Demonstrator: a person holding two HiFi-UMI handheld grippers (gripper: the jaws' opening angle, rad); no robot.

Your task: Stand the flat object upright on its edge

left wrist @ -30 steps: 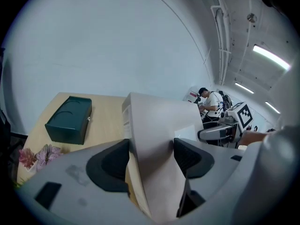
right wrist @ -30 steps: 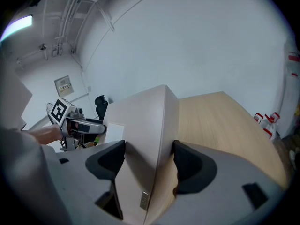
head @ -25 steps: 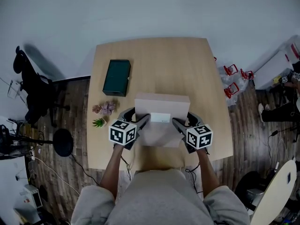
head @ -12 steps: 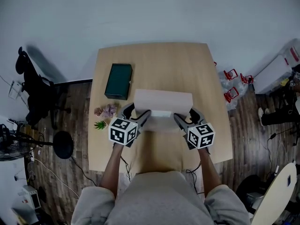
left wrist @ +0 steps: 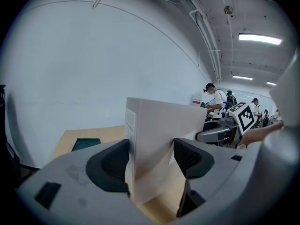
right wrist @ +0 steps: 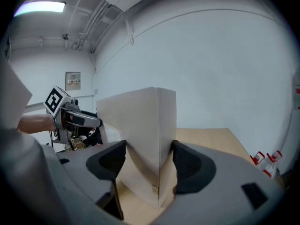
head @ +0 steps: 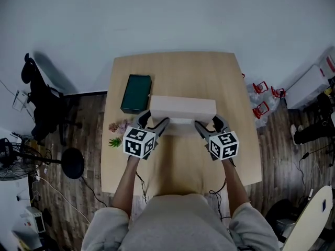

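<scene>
Head view: we look from high up, steeply down on the table (head: 178, 72). Our arms come in from the bottom edge.
Left gripper view: we ride low on the left gripper (head: 153, 123) and look along its jaws, toward the wall and a bit to the right. The box (head: 182, 107) is very near, right between the jaws.
Right gripper view: we ride low on the right gripper (head: 209, 124) and look toward the wall and a bit to the left, just as near.
Shared: all three views see the box and the table. Each gripper view also sees the other gripper.
</scene>
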